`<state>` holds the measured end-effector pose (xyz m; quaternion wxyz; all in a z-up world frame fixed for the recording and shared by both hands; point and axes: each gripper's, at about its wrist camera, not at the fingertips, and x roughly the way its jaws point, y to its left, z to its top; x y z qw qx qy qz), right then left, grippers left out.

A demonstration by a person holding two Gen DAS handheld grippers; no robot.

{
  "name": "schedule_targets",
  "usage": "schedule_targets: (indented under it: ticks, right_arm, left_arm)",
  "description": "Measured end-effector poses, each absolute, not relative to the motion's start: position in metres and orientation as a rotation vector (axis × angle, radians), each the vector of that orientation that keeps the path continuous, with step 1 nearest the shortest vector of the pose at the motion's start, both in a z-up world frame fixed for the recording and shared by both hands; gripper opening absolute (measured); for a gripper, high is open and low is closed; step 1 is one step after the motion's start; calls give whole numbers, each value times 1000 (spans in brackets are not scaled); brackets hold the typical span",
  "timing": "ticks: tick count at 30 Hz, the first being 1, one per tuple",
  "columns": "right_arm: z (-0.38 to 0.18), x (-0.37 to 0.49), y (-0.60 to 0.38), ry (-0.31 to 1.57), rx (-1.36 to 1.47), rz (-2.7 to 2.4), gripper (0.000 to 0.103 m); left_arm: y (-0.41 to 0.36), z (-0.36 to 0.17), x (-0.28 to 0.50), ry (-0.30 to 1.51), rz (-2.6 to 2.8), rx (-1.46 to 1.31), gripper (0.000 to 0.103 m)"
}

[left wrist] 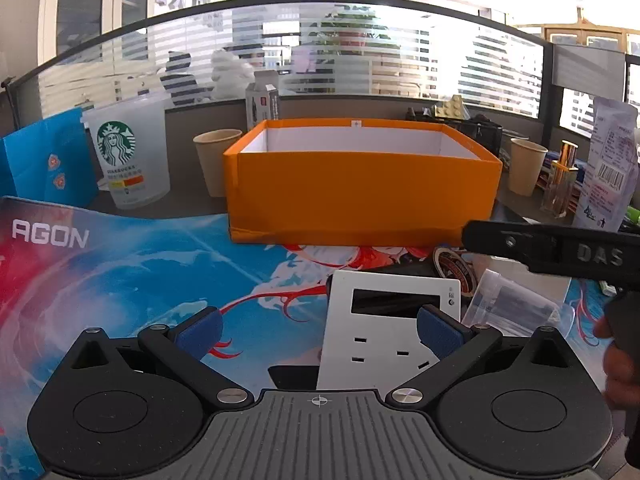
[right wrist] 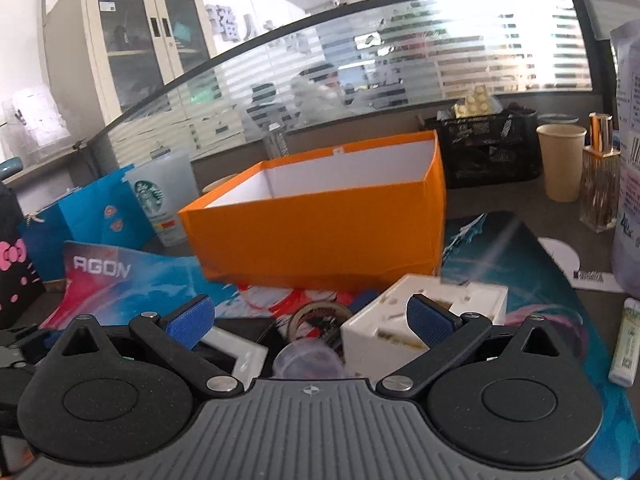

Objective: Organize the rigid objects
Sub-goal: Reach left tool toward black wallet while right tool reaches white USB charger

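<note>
An open orange box (left wrist: pixel 360 188) with a white inside stands on the desk mat; it also shows in the right wrist view (right wrist: pixel 320 232). My left gripper (left wrist: pixel 320 332) is open, low over the mat, with a white socket panel (left wrist: pixel 384 328) between its fingers. A tape roll (left wrist: pixel 454 270) and a clear plastic cup (left wrist: pixel 512 304) lie to the right of the panel. My right gripper (right wrist: pixel 310 320) is open above a white socket housing (right wrist: pixel 424 316), the tape roll (right wrist: pixel 320 316) and the clear cup (right wrist: pixel 308 360). The right gripper's body (left wrist: pixel 560 248) shows at the right of the left wrist view.
A Starbucks cup (left wrist: pixel 128 156), a blue paper bag (left wrist: pixel 44 160) and paper cups (left wrist: pixel 526 166) stand around the box. A black basket (right wrist: pixel 488 148), a perfume bottle (right wrist: pixel 600 184) and a tall pouch (right wrist: pixel 628 160) stand right. A small white tube (right wrist: pixel 626 344) lies on the mat's right.
</note>
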<state>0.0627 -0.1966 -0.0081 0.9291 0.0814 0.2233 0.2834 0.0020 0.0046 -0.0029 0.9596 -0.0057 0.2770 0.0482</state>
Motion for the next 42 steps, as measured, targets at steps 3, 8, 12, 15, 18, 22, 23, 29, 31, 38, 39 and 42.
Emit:
schedule_targets:
  ticks: [3, 8, 12, 15, 18, 22, 23, 29, 31, 38, 39, 42]
  right_arm:
    - [-9, 69, -197, 463, 170, 578, 103]
    - [8, 52, -208, 388, 56, 565, 103]
    - [14, 29, -219, 378, -43, 569, 103]
    - [13, 21, -225, 404, -67, 573, 103]
    - [10, 21, -226, 433, -73, 543, 103]
    - [8, 23, -227, 470, -84, 500, 103]
    - [9, 22, -228, 470, -84, 493, 103]
    - [9, 19, -231, 470, -83, 488, 103]
    - [10, 16, -230, 468, -86, 492, 103]
    - [10, 13, -228, 475, -87, 492, 103]
    - [10, 13, -228, 477, -87, 493, 103]
    - [9, 12, -228, 476, -85, 497, 103]
  left_arm:
    - [-4, 3, 0, 566, 76, -3, 103]
    - [-10, 7, 1, 563, 59, 28, 103]
    - [-11, 2, 10, 562, 49, 50, 103]
    - [-13, -2, 6, 539, 17, -26, 103]
    - [-20, 0, 5, 538, -1, -31, 103]
    - [-25, 3, 1, 543, -17, -23, 103]
    - [-25, 4, -1, 540, -14, -24, 103]
    - [-26, 2, -6, 526, -1, -16, 103]
    - [-27, 2, -8, 524, -2, -10, 103]
    - [-27, -2, -8, 536, 4, -12, 103]
    - [-27, -3, -7, 541, 4, -15, 103]
    - [-26, -3, -6, 547, 6, -20, 103]
